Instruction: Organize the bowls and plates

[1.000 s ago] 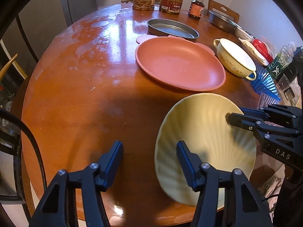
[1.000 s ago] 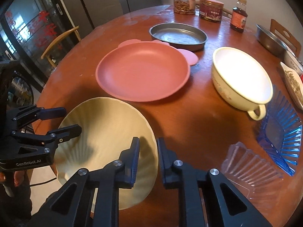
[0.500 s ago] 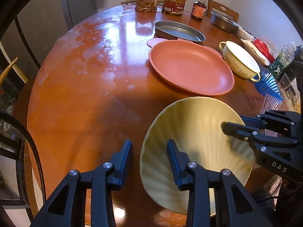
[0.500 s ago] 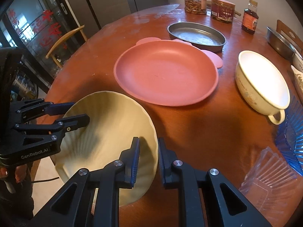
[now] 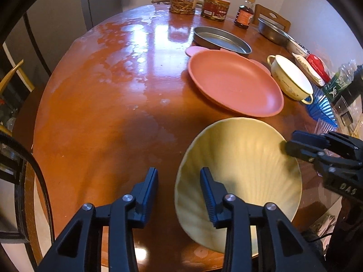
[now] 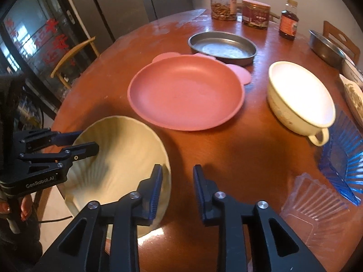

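Both tongs [image 5: 179, 192] [image 6: 177, 187] parted, straddling opposite rims of yellow plate [image 5: 245, 170].

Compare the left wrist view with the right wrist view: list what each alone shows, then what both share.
Only the left wrist view: a green-labelled bottle at the table's right edge and a red packet.
Only the right wrist view: a clear plastic tray and a glass cabinet with red characters.
Both: the yellow shell plate, pink plate, handled cream bowl, metal pan, and jars.
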`<action>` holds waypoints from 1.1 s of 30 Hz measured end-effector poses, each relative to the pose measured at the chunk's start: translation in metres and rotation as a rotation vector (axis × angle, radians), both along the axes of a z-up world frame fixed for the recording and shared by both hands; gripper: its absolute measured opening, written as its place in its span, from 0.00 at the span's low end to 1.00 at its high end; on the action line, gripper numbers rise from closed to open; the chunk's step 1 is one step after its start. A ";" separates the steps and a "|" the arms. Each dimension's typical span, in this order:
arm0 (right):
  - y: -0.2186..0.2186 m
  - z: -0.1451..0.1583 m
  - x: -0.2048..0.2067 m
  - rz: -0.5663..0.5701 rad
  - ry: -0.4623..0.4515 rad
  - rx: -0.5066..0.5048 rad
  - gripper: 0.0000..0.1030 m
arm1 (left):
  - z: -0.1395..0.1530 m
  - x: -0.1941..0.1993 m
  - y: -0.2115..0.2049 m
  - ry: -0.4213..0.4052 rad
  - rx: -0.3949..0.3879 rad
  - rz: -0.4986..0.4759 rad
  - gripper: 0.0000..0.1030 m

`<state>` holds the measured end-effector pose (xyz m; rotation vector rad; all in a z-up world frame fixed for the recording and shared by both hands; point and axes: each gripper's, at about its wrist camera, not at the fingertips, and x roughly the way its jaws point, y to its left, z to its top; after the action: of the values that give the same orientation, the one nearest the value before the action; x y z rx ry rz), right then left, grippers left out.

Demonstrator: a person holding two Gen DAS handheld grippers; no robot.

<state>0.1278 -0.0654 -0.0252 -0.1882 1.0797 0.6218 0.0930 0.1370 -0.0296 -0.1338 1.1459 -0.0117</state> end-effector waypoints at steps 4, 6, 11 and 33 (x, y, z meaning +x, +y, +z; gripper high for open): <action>-0.011 0.011 -0.002 -0.029 -0.026 0.019 0.35 | 0.013 -0.002 0.006 -0.043 -0.002 0.033 0.44; -0.014 0.016 -0.003 -0.037 -0.035 0.031 0.36 | 0.022 -0.003 0.006 -0.068 0.000 0.042 0.49; -0.017 0.026 -0.005 -0.045 -0.058 0.042 0.44 | 0.040 0.000 0.000 -0.113 0.023 0.049 0.56; -0.019 0.050 0.034 -0.177 -0.067 0.091 0.56 | 0.074 0.067 -0.003 -0.155 0.132 -0.013 0.64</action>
<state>0.1623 -0.0846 0.0247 -0.0333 0.9891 0.5009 0.1604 0.1337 0.0444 -0.0079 0.9898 0.0415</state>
